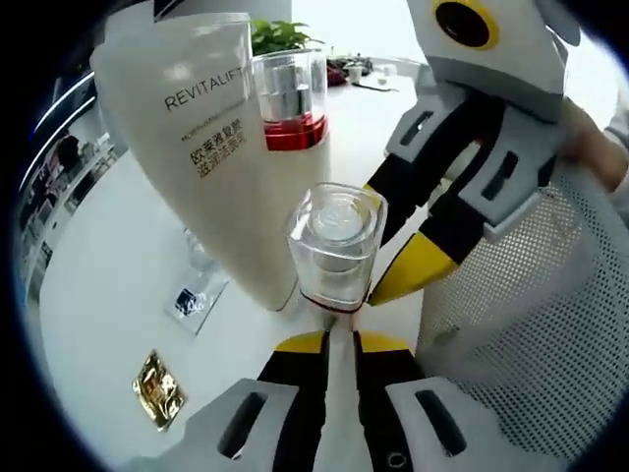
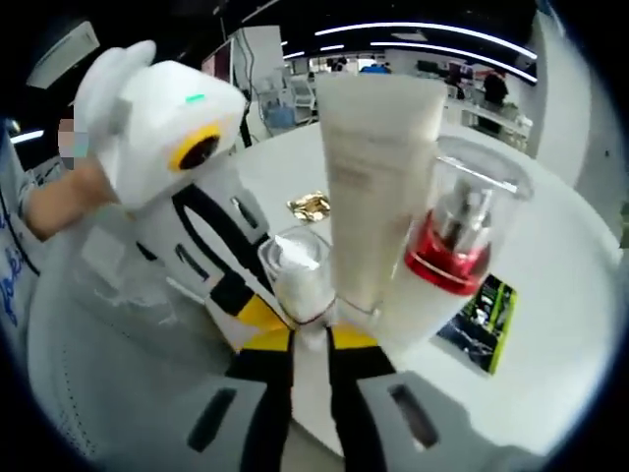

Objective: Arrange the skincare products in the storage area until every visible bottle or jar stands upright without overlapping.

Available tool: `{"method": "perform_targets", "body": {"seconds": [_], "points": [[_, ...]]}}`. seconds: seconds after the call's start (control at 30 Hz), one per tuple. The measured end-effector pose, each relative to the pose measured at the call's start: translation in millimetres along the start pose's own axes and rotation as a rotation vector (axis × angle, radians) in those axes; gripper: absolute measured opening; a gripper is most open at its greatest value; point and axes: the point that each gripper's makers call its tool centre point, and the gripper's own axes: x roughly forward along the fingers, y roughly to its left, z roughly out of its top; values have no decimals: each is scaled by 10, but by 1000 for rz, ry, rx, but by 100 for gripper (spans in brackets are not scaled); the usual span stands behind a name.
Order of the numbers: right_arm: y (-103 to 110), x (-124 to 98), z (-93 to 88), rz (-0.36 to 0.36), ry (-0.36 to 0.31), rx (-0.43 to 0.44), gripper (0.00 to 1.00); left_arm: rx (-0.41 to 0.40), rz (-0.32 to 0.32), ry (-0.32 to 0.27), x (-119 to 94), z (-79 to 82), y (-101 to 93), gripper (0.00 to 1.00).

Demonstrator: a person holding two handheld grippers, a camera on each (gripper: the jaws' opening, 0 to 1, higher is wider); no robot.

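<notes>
A small clear-capped bottle [image 1: 334,246] [image 2: 295,267] stands upright on the white table [image 1: 108,295]. Behind it stand a tall cream tube [image 1: 211,147] [image 2: 378,177] marked REVITALIFT, resting on its cap, and a clear pump bottle with a red band [image 1: 292,103] [image 2: 454,246]. My left gripper [image 1: 340,344] [image 2: 267,307] has its jaws almost together, tips at the small bottle's base. My right gripper [image 2: 311,339] [image 1: 391,258] comes from the other side, jaws also close together, tips against the same base. Nothing visibly sits between either pair of jaws.
A white mesh basket [image 1: 531,324] [image 2: 98,344] lies beside the bottles. A gold sachet [image 1: 157,388] [image 2: 310,205] and a dark-labelled packet [image 1: 197,295] [image 2: 482,310] lie flat on the table. A person's hand [image 1: 600,147] [image 2: 49,206] holds each gripper.
</notes>
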Motion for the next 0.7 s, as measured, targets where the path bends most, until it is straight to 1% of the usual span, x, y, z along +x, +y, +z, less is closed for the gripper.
{"method": "perform_targets", "body": {"seconds": [0.4,0.7], "points": [[-84,-9,-52,-31,13,17,11,-22,12,1,79,36,6,5],[-137,0,-79,-55,32,4,9,-36,28,-14,114,70,34,6]]}}
